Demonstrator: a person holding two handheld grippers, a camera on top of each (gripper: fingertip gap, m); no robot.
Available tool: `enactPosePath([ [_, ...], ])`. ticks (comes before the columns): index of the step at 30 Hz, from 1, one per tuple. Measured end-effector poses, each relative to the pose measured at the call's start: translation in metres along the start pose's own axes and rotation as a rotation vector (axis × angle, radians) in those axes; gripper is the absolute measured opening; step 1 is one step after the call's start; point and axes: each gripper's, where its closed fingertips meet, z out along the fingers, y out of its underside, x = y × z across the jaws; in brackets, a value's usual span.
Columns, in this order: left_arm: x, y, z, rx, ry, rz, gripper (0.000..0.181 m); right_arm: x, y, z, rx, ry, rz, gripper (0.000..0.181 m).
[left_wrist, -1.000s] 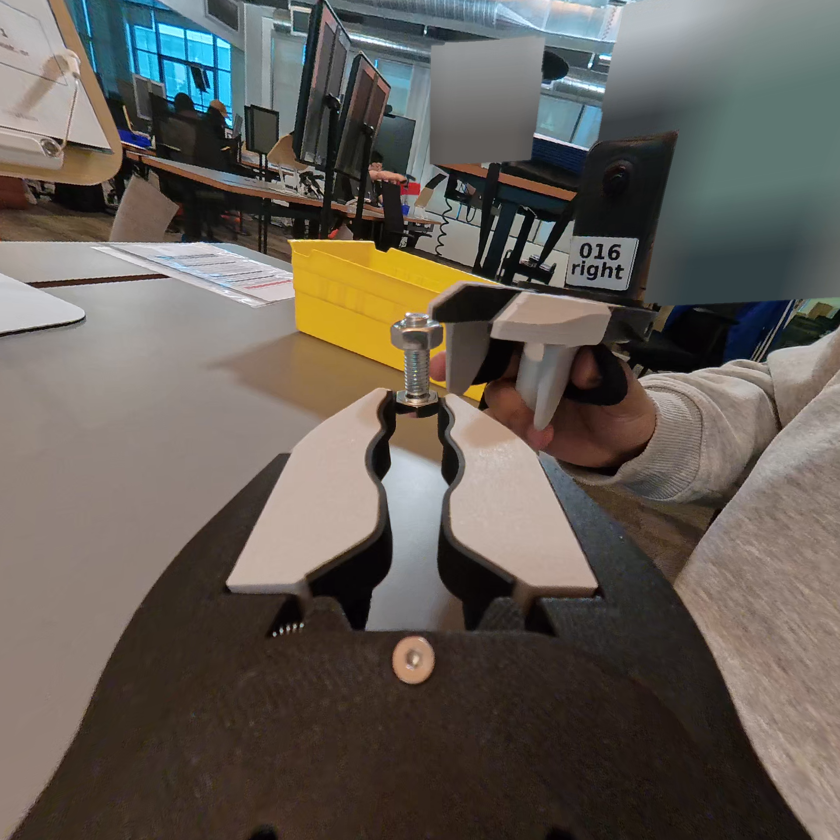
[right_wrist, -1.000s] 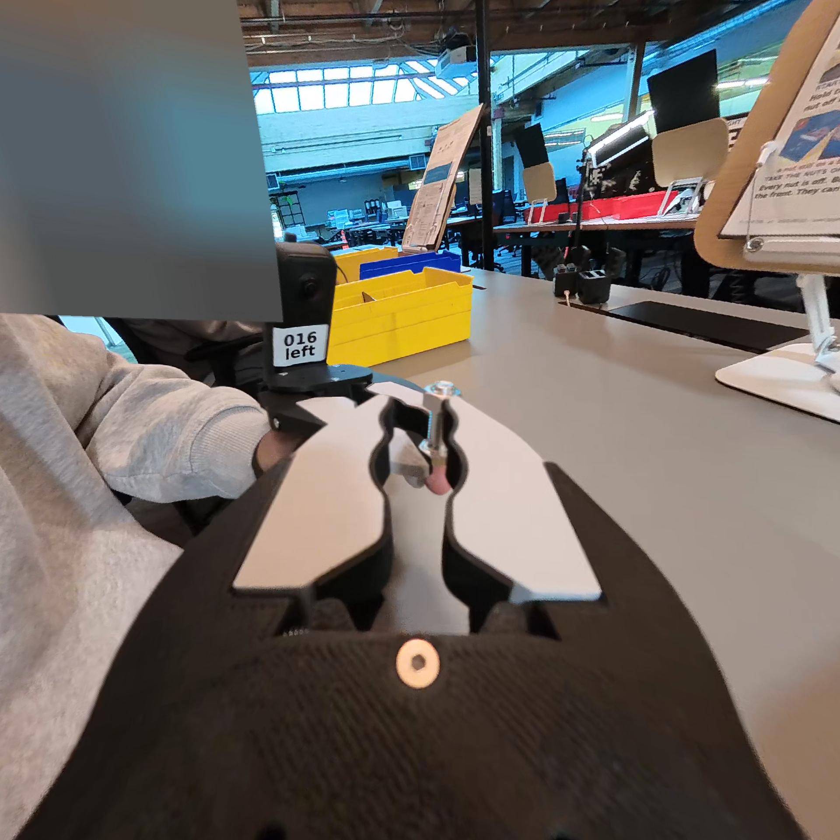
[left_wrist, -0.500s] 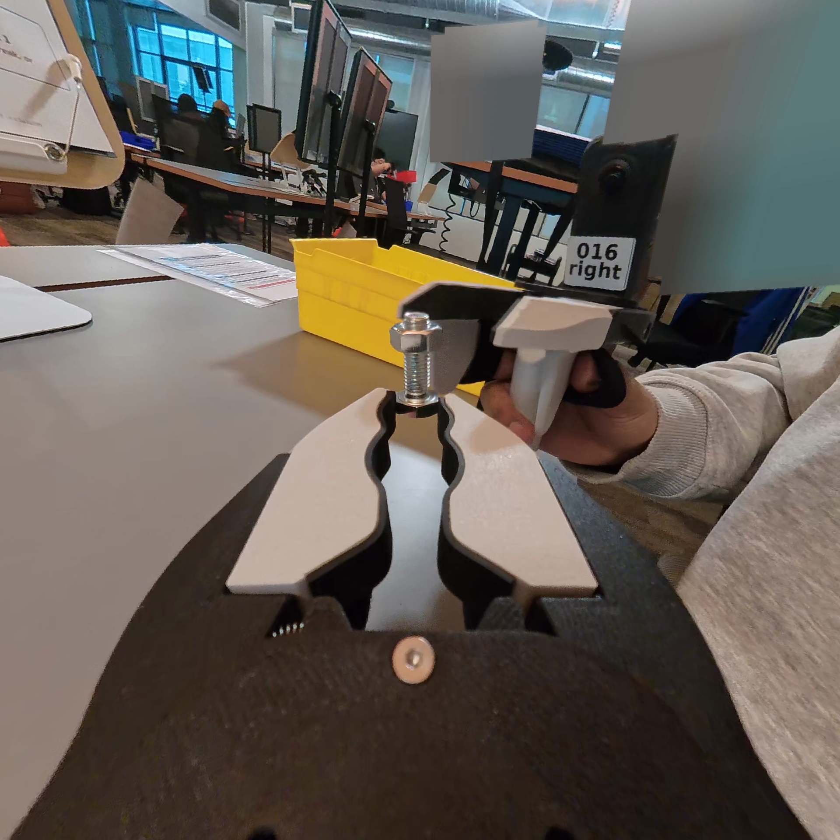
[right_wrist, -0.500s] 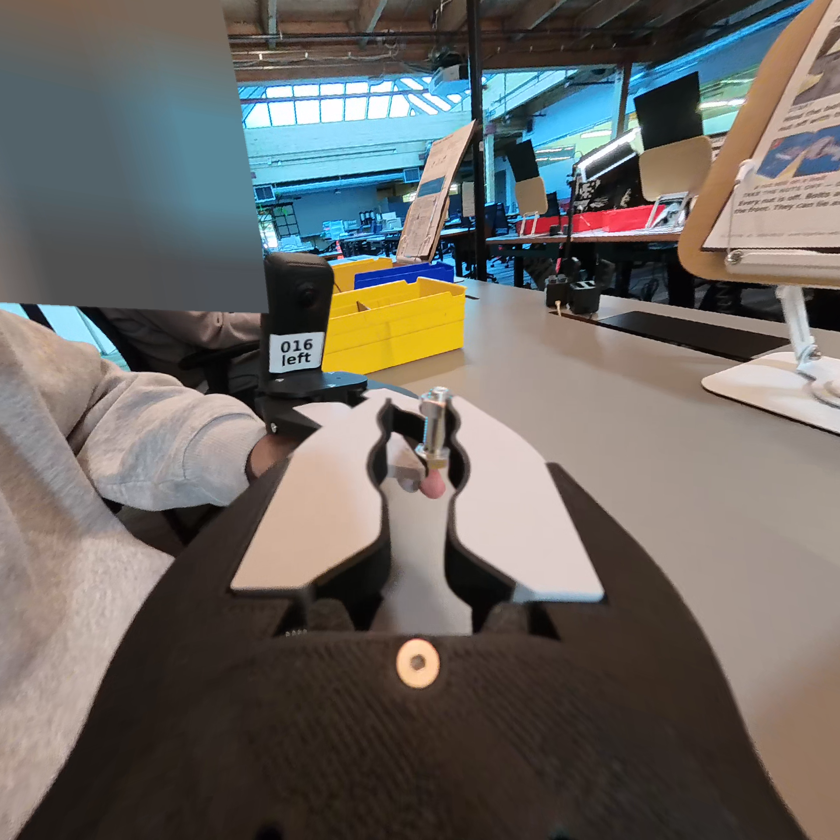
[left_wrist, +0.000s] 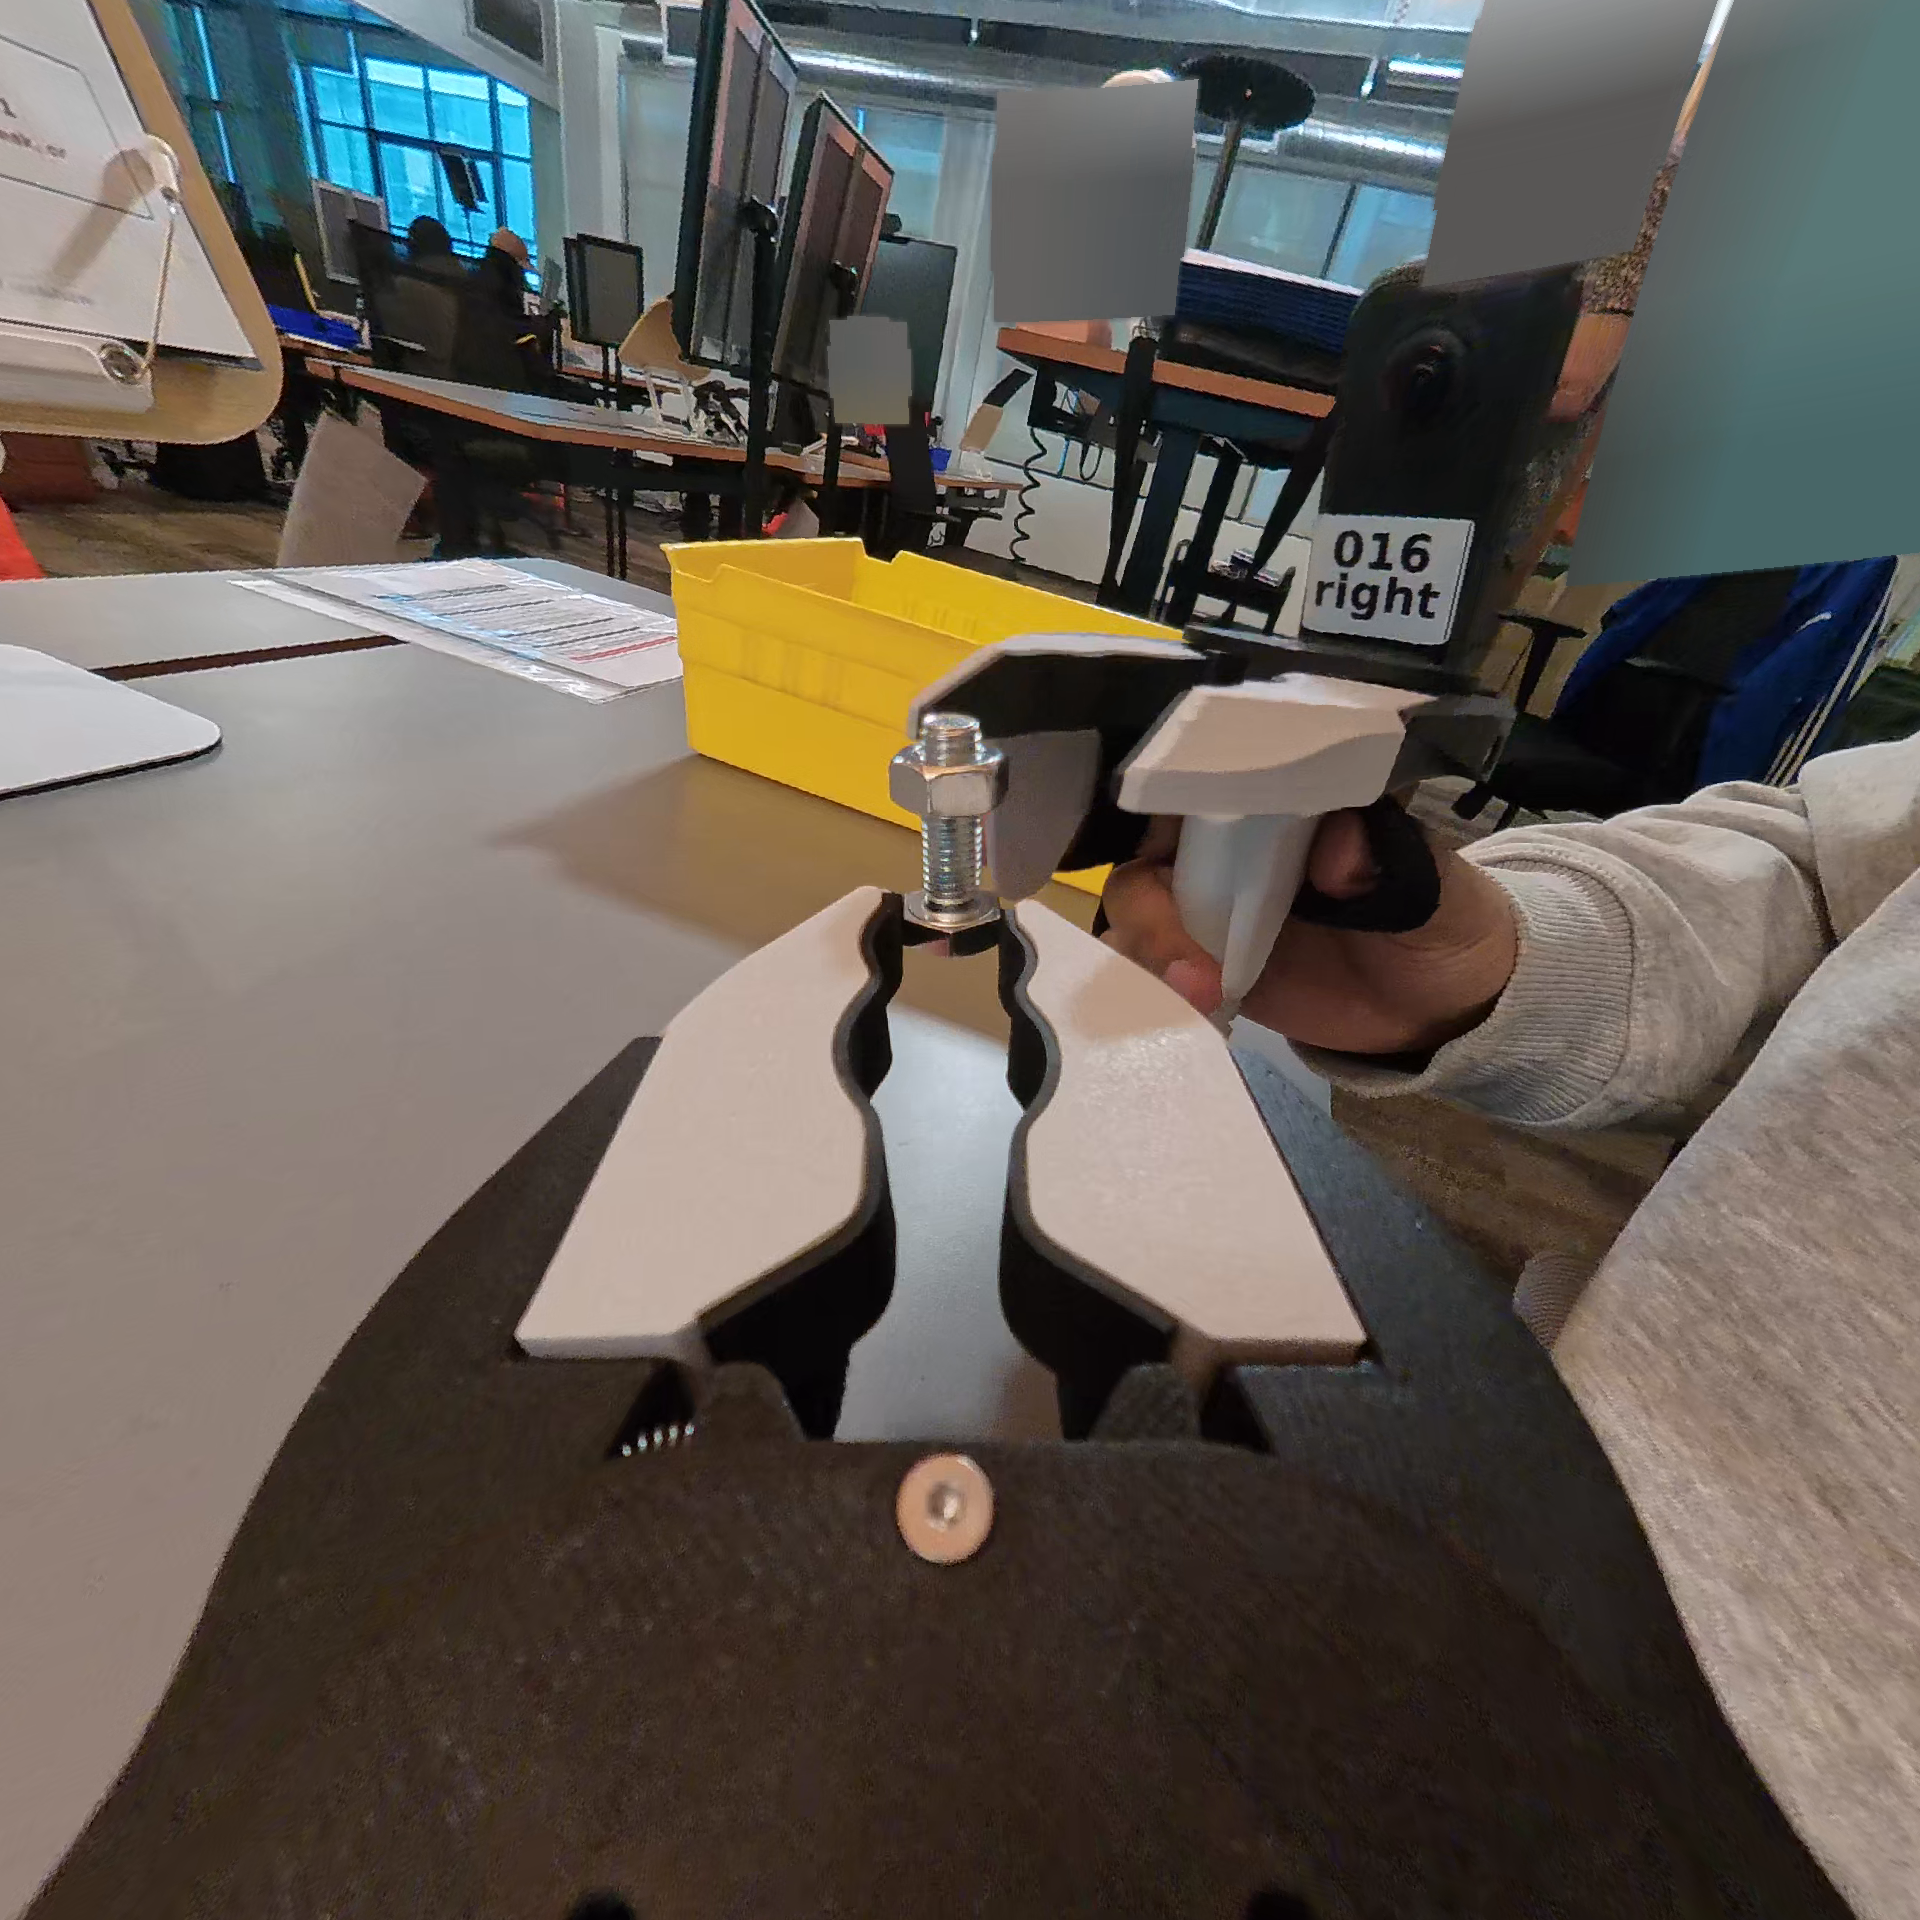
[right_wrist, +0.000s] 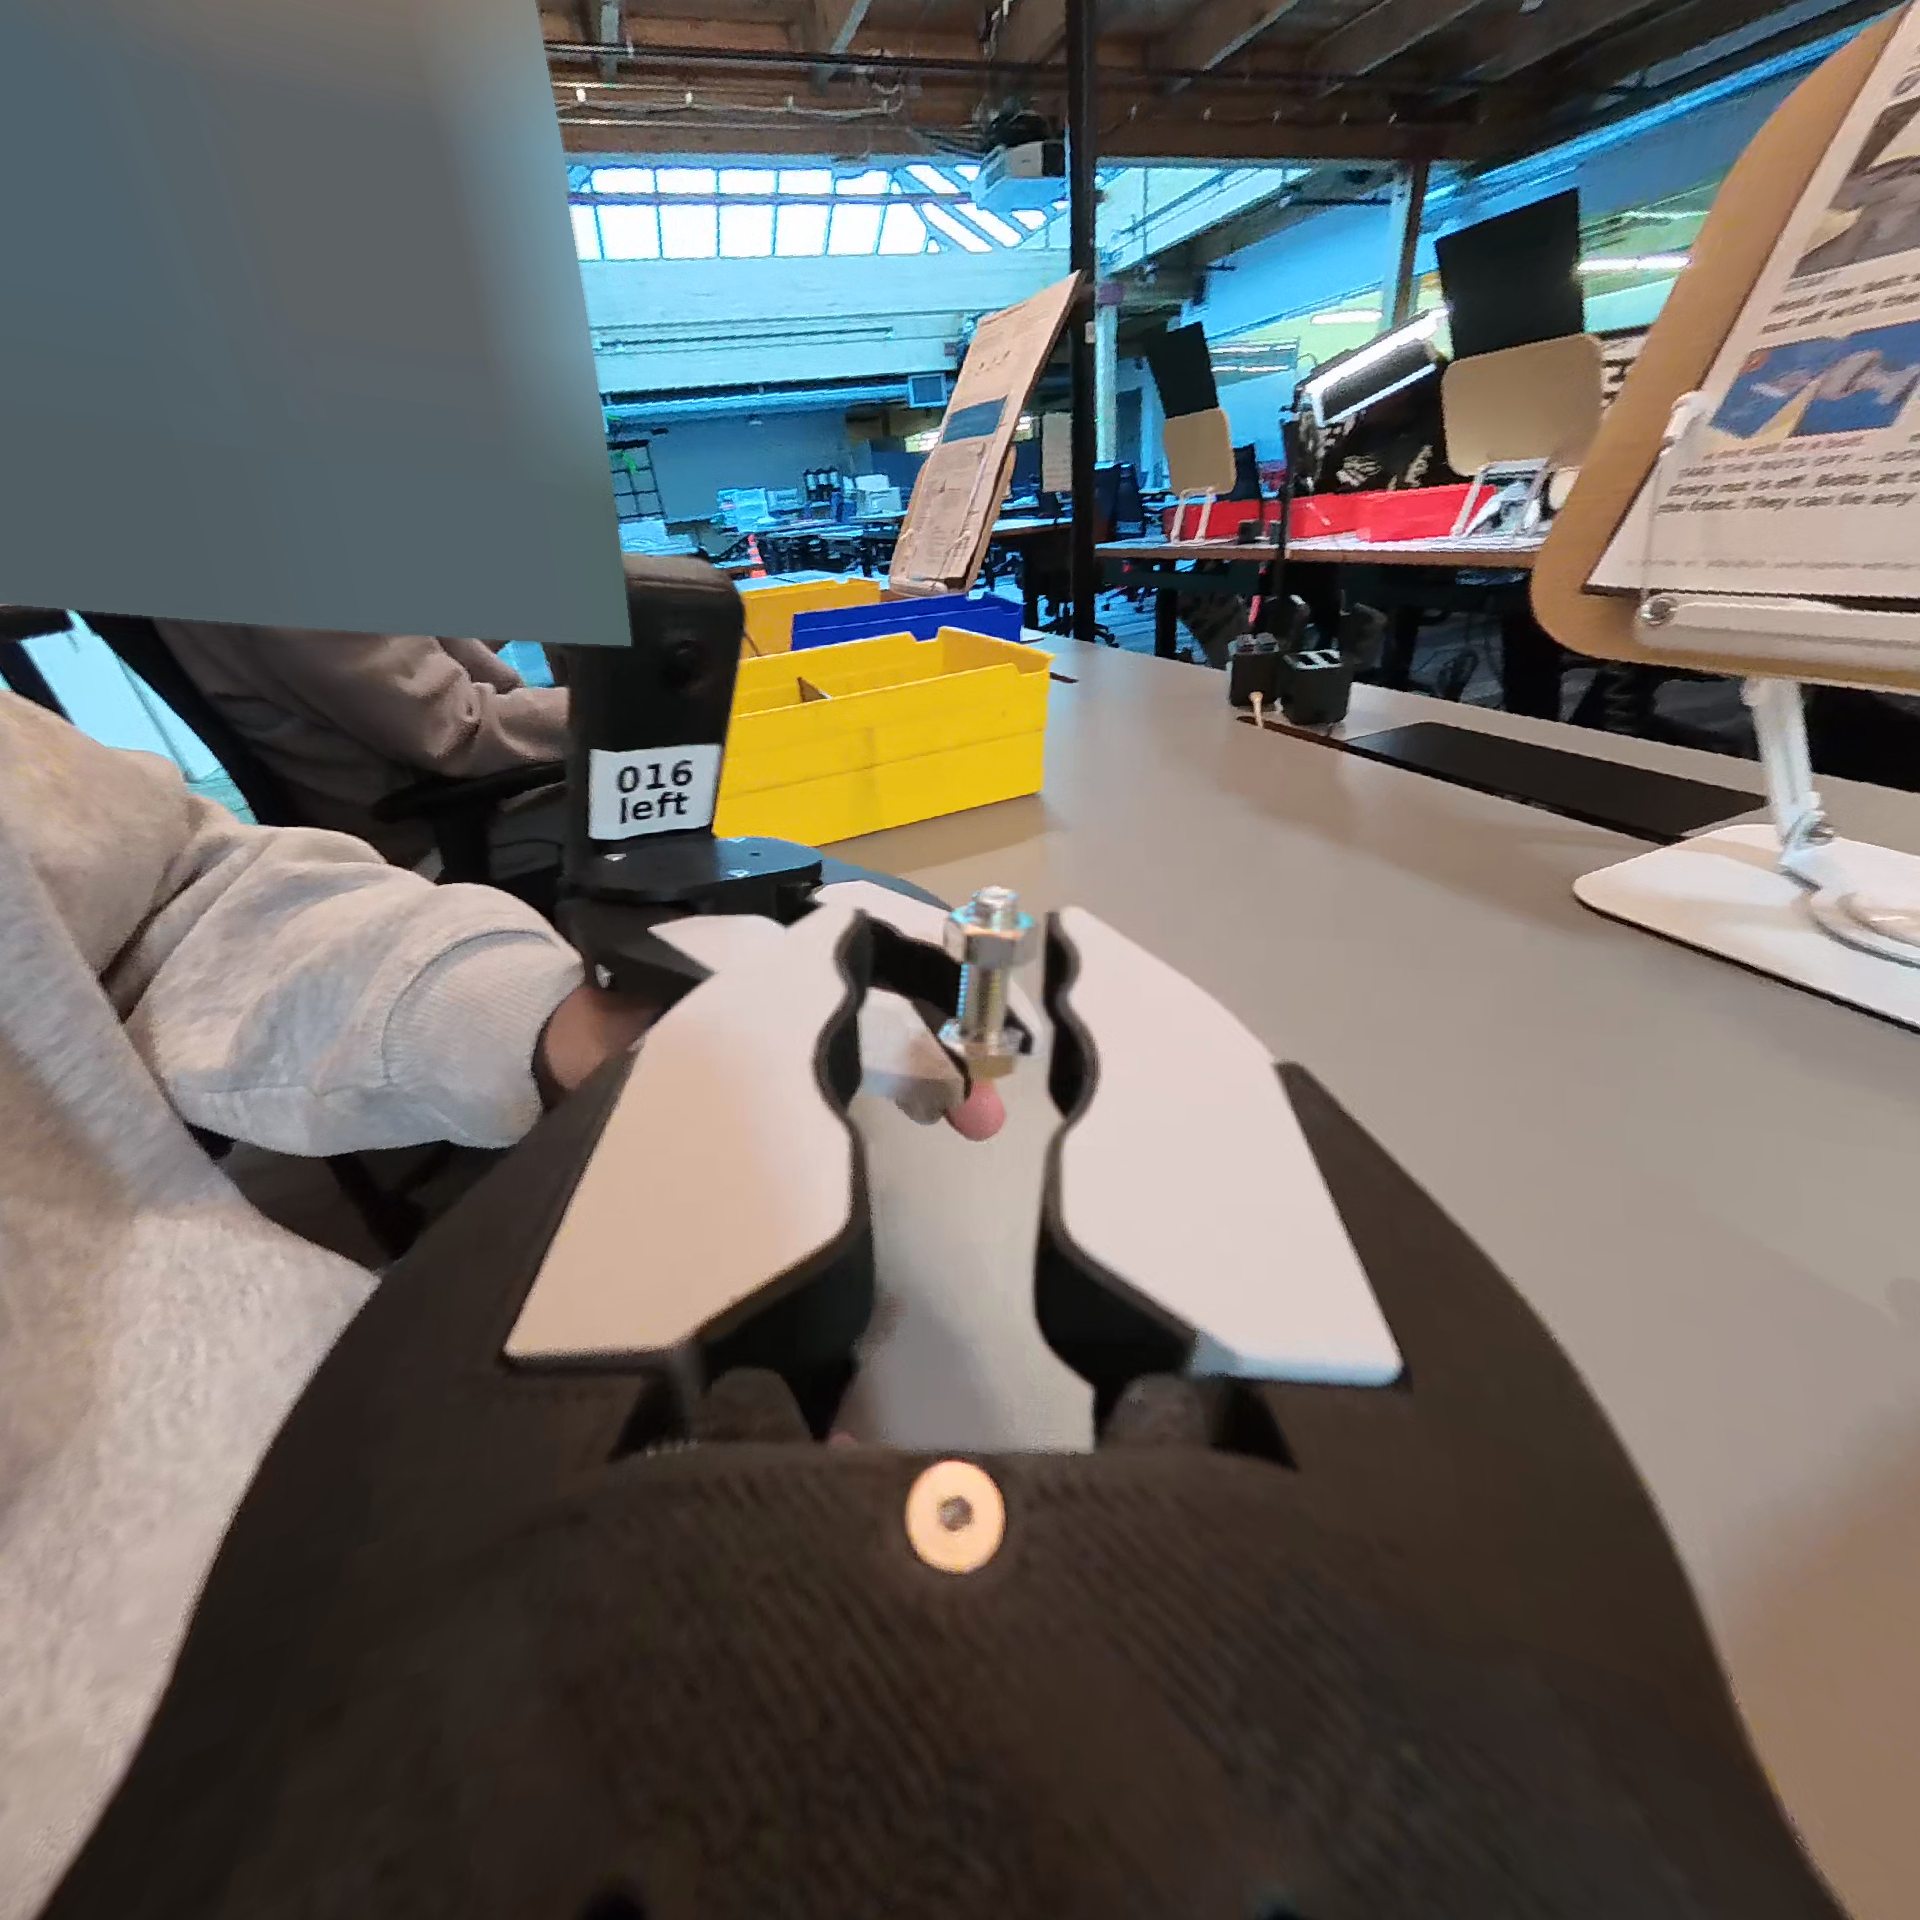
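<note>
Left gripper (left_wrist: 951, 920): fingertips closed on the head end of a bolt (left_wrist: 948, 831), gripping at the lower washer or flange. Bolt stands upright, threaded shank pointing up above the fingers. A hex nut (left_wrist: 945, 781) sits near the top of the shank, a few threads showing above it.

Right gripper (left_wrist: 997, 790): comes in from the right at nut height, held by a hand (left_wrist: 1340, 956) in a grey sleeve. In the left wrist view its dark upper finger tip reaches over the top of the bolt and a grey finger lies just beside the nut. In the right wrist view the fingers (right_wrist: 1153, 1091) stand apart, bolt (right_wrist: 985, 987) and nut (right_wrist: 989, 925) between the tips with a gap on each side; no contact with the nut can be made out. A fingertip of the person shows just below the bolt head.

Both grippers are held over the near edge of a grey table (left_wrist: 312, 935), with floor visible to the right of that edge.

Farther out: a yellow bin (left_wrist: 831, 665) sits on the table behind the bolt, well apart from it. Left of it lies a laminated sheet (left_wrist: 488, 613). The white base of a document stand (right_wrist: 1745, 914) rests on the table on the right gripper's far side. Broad bare tabletop lies between the bolt and these items.

Background: other desks, monitors, more bins.
</note>
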Motion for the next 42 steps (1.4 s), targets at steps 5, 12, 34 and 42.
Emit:
enactPosePath([
  [5, -0.001, 0.001, 0.000, -0.004, -0.001, -0.013, 0.019, -0.003, 0.008, 0.005, -0.030, -0.013, 0.014, 0.043],
  [12, -0.005, 0.001, -0.001, -0.004, -0.010, -0.031, 0.019, -0.010, -0.002, -0.002, -0.020, -0.057, 0.033, 0.007],
  [34, 0.008, 0.001, 0.001, -0.001, 0.050, -0.019, 0.018, 0.005, 0.021, 0.004, -0.094, -0.032, 0.095, 0.019],
  [42, 0.012, -0.002, 0.000, 0.017, 0.062, -0.007, 0.018, -0.002, 0.022, 0.006, -0.124, -0.053, 0.074, 0.010],
])
